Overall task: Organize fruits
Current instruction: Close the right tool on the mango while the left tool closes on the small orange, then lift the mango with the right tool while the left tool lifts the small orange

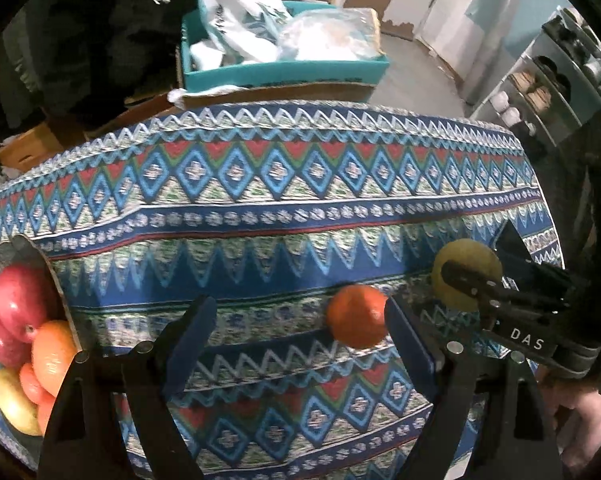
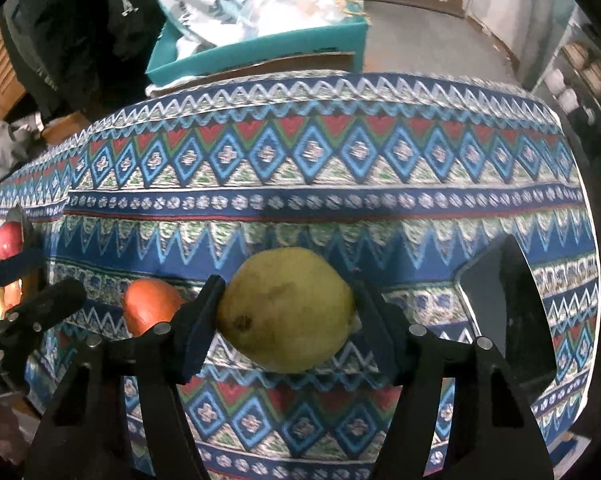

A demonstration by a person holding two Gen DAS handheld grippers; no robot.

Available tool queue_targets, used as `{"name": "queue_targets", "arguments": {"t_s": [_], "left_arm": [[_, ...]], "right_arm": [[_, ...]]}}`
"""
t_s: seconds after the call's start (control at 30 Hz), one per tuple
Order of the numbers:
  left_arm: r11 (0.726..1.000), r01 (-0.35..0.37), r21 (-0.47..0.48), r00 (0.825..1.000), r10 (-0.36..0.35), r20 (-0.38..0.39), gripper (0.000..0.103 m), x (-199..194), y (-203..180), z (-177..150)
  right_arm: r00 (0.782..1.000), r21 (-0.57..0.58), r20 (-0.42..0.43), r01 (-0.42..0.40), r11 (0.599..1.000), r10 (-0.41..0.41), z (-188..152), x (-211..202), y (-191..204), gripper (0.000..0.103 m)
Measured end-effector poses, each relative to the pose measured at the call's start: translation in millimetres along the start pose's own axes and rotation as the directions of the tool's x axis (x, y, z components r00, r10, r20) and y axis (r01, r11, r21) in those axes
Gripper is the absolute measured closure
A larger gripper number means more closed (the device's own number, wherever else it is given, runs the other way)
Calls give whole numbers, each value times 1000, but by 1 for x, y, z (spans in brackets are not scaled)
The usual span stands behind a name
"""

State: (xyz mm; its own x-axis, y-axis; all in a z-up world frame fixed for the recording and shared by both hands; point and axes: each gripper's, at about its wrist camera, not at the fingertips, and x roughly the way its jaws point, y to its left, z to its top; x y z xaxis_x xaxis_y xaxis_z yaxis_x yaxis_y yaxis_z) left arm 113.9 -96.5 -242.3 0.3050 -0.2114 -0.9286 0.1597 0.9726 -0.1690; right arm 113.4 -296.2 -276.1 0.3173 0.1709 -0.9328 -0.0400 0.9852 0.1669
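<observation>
My right gripper (image 2: 286, 308) is shut on a yellow-green pear (image 2: 286, 310); the pear also shows in the left wrist view (image 1: 466, 276) between the right gripper's fingers (image 1: 472, 286). An orange (image 1: 356, 316) lies on the patterned tablecloth, just inside my left gripper's right finger; it also shows in the right wrist view (image 2: 150, 306). My left gripper (image 1: 300, 344) is open and empty above the cloth. A grey bowl (image 1: 40, 256) at the left holds red apples (image 1: 18, 292), oranges (image 1: 52, 352) and a yellow fruit (image 1: 14, 404).
A dark tray or container (image 2: 508, 308) sits on the cloth at the right. Beyond the table's far edge stands a teal box (image 1: 284, 70) with plastic bags. A shelf with jars (image 1: 540, 92) stands at the far right.
</observation>
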Motion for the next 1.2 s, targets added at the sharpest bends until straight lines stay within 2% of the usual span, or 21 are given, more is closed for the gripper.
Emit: {"name": "queue_targets", "arguments": {"t_s": [0.37,0.6,0.73,0.83,0.97,1.03,1.1,1.2], "left_arm": [[998,1,64,999,1,-34,16,19,-30,-5],[996,-7,85,998,12,-62,16,33,-37,-8],[994,-17,111,997,25,-73,16,41,-41,-10],[994,-3,105,997,12,-82,16,46,-43,-11],[994,5,110,996,5,-88,28,49,-43,-11],[993,3,117,996,8,-94,39,51,-44,-12],[993,22,113,994,-10,-107,54,55,-43,-13],[994,29,106,996,-19,-93,55,54,-42,-16]], "right_arm": [[997,63,-2,-82,995,82,-23,-16,-32,37],[993,66,-29,-116,991,118,-30,-16,-35,36],[986,73,-72,-142,987,147,-36,-12,-36,34],[983,82,-76,-159,984,165,-40,-8,-37,33],[981,99,-79,-168,981,176,-43,-8,-40,33],[980,102,-85,-169,980,178,-46,-10,-41,33],[978,100,-95,-174,980,183,-49,-10,-41,33],[973,108,-125,-183,977,196,-54,-4,-41,33]]}}
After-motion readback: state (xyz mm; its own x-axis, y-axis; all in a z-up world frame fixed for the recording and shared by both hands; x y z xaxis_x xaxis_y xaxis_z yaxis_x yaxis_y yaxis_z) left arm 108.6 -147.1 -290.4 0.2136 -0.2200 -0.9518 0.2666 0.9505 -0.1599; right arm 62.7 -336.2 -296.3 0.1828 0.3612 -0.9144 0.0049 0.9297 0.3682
